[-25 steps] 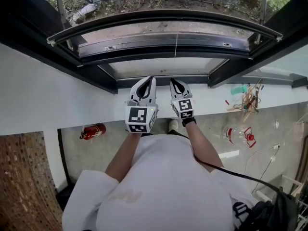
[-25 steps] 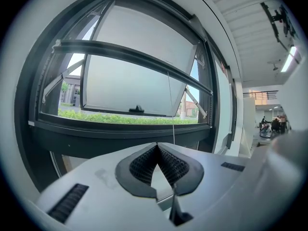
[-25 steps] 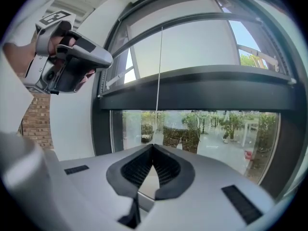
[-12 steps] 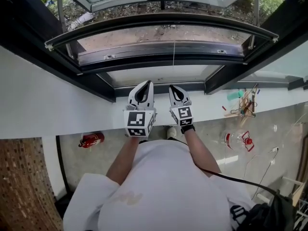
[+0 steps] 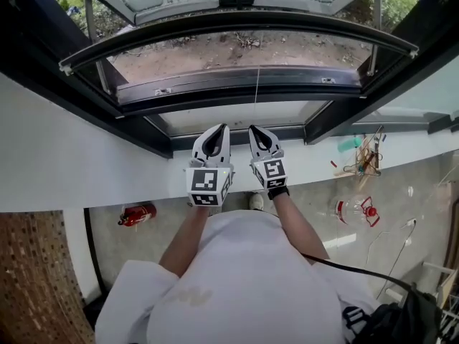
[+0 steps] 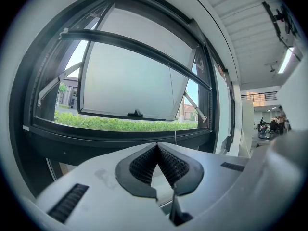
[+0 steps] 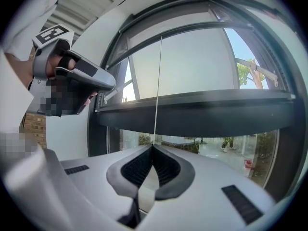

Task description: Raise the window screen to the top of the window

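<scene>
Pinching the pull cord (image 7: 157,90) with the right claw (image 7: 153,146), and keeping the left claw (image 6: 157,144) pressed together on nothing, just beside it. Looking straight up that taut cord to the window screen's rail (image 5: 244,21), lying crosswise well above both claws and seemingly short of the top. Probably calls for a lift along the cord, led by the right claw.

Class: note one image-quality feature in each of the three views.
Head view: the straight window frame bows into a curve. Left gripper view: fisheye with black corners; shut left tongs soft, hedge bright. Right gripper view: same fisheye; backlit crossbar a dark band, cord in the right tongs crisp.
</scene>
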### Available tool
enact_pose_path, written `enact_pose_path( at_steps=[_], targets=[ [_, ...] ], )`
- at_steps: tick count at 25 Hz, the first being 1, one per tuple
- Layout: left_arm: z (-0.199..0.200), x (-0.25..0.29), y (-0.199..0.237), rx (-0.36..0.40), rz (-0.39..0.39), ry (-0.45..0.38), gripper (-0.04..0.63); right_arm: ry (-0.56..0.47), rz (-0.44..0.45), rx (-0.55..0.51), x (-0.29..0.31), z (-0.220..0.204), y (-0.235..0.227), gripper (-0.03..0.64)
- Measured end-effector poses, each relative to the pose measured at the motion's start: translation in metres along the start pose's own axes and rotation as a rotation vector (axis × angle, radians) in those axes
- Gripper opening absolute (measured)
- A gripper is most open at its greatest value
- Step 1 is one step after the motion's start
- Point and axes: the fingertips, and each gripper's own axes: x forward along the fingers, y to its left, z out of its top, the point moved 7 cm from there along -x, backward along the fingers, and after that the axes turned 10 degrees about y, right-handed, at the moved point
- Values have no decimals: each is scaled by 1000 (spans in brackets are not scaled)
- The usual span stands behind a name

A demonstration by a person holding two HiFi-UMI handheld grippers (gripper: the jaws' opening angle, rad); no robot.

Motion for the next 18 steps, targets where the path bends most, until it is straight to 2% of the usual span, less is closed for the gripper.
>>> enact_pose_path(
  at_steps=[11,18],
  targets=[
    [3,3,3,-36,-25,-6,1,-41,-4,7,1,16,-4,2],
    [4,8,1,-22,-35,-5,0,-50,0,17,3,17,-4,2]
  ],
)
